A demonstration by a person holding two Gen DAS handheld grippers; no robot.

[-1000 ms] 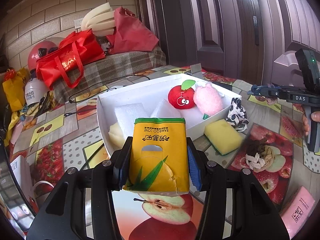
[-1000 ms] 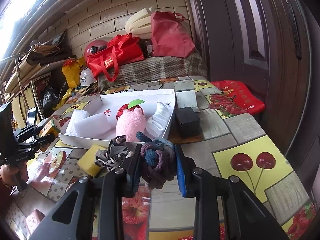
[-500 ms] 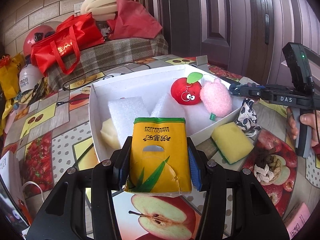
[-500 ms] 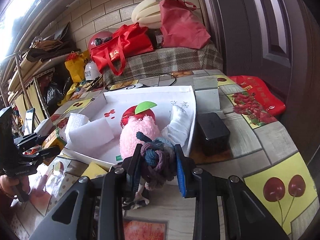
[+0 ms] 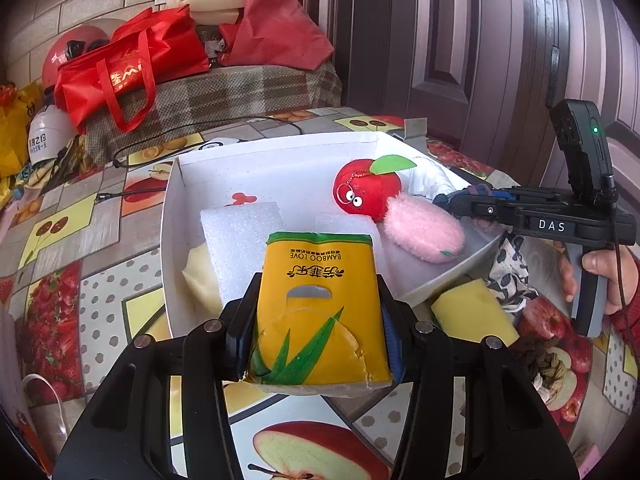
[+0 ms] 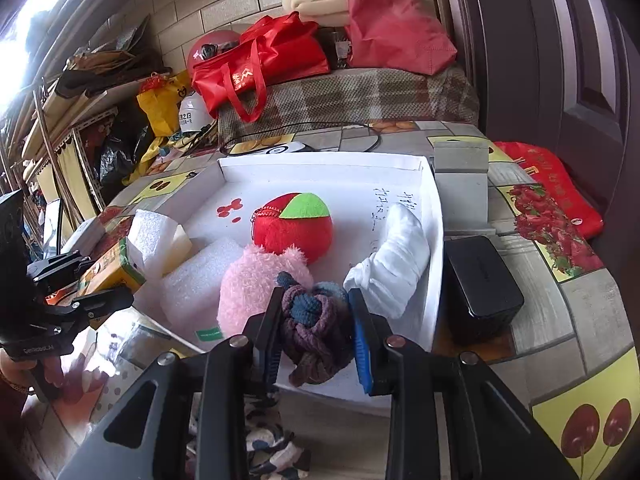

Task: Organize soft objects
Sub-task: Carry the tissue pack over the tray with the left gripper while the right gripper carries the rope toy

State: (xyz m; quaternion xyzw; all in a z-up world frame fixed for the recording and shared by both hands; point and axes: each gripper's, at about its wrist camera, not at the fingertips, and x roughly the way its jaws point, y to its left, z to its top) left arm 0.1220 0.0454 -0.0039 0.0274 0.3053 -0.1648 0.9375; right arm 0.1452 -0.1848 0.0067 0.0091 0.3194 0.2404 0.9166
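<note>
The yellow tissue pack (image 5: 320,308), light and squashy, is pinched at its sides in the left claw (image 5: 316,336) over the white box (image 5: 280,160), while the soft knotted rope (image 6: 316,320) is clamped mid-bundle in the right claw (image 6: 316,332) above the box's near edge.

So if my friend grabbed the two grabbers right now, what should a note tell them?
Left gripper: fingers shut on the yellow tissue pack, at the white box's near edge.
Right gripper: shut on the knotted rope ball, over the box.
Already in the box: apple plush, pink plush, foam blocks, white cloth.
Left to do: drop both; then yellow sponge, patterned cloth.
</note>
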